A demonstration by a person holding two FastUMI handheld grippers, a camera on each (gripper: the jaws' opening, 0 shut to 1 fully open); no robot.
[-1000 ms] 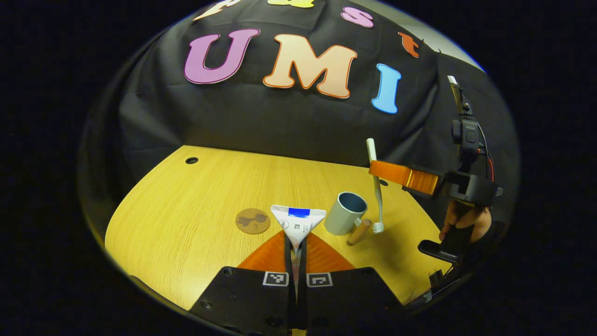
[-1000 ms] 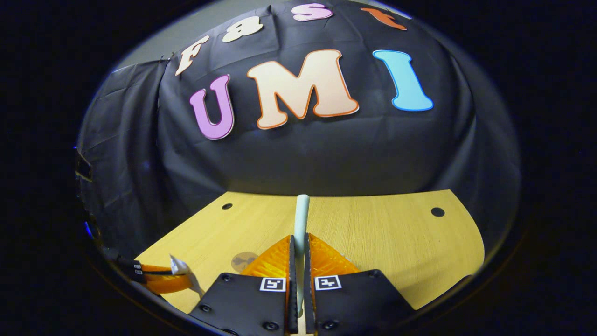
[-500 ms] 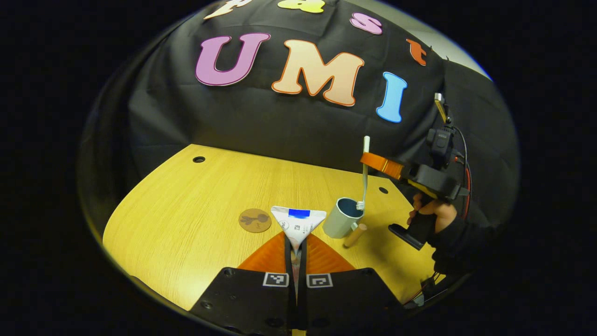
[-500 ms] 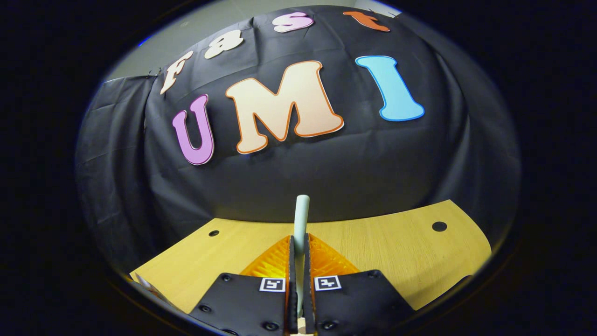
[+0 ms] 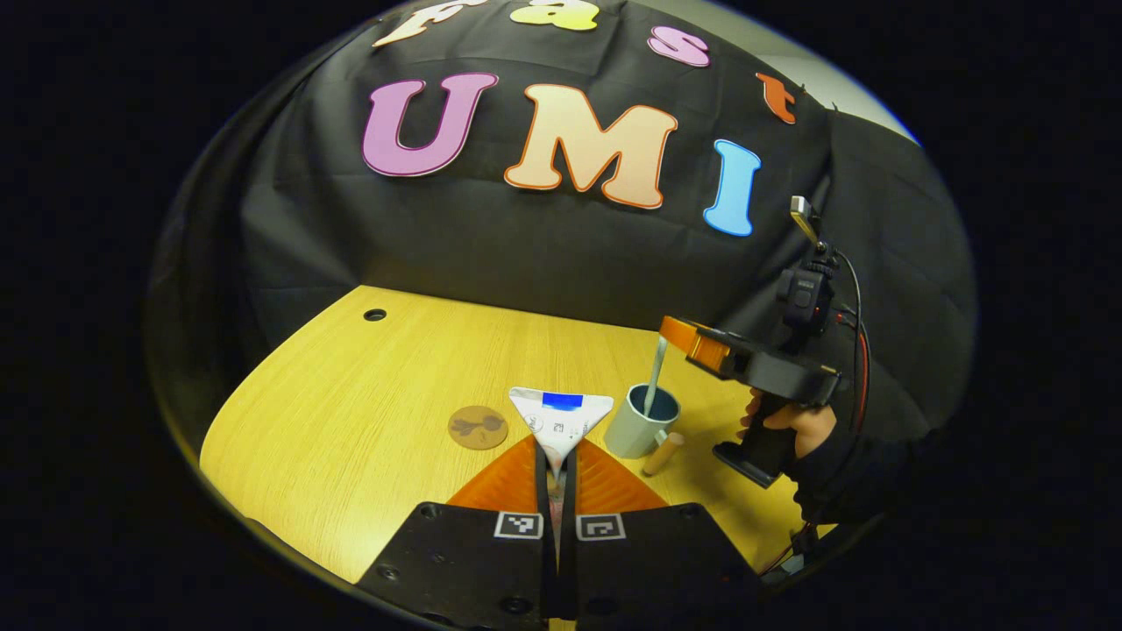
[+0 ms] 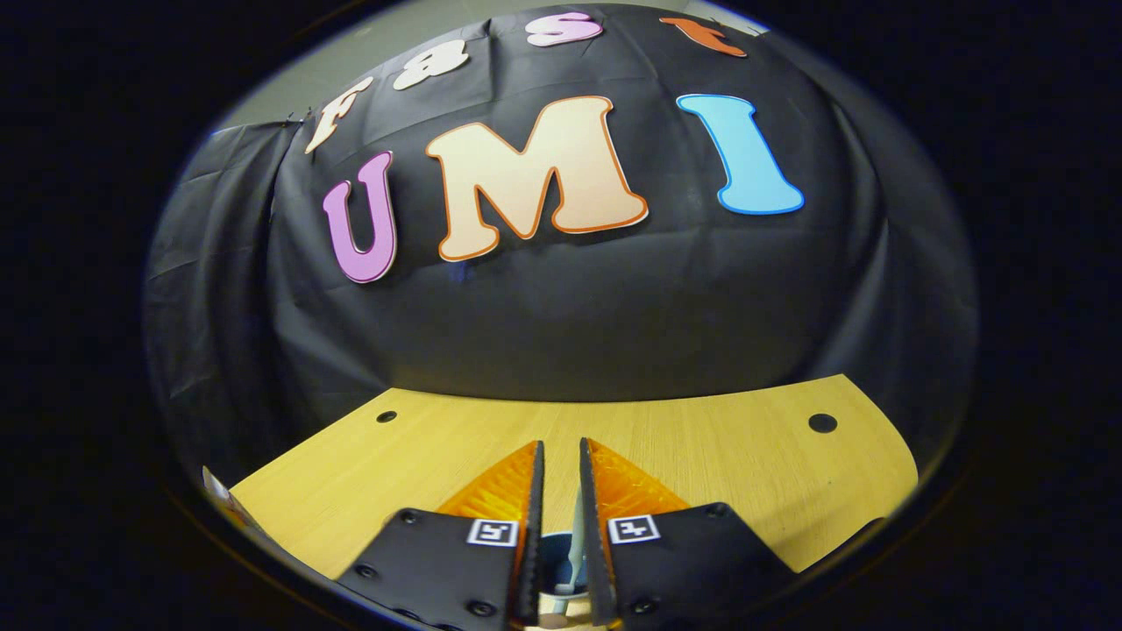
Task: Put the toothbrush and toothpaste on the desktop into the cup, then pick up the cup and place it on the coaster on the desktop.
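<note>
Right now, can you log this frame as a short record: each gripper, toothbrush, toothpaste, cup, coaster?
left gripper: shut on the toothpaste tube, held above the desktop
right gripper: jaws apart, directly over the cup
toothbrush: standing in the cup, leaning, between the parted fingers
cup: upright on the desktop, beside a short wooden cylinder
coaster: round, brown, bare, left of the cup
task stage: toothbrush in; toothpaste not yet in

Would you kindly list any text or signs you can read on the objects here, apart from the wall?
Toothpaste: small print under a blue patch, too small to read.
Coaster: a dark figure, no readable words.
Left gripper: two square coded markers, no words.
Right gripper: two like markers.
Cup: none.
</note>
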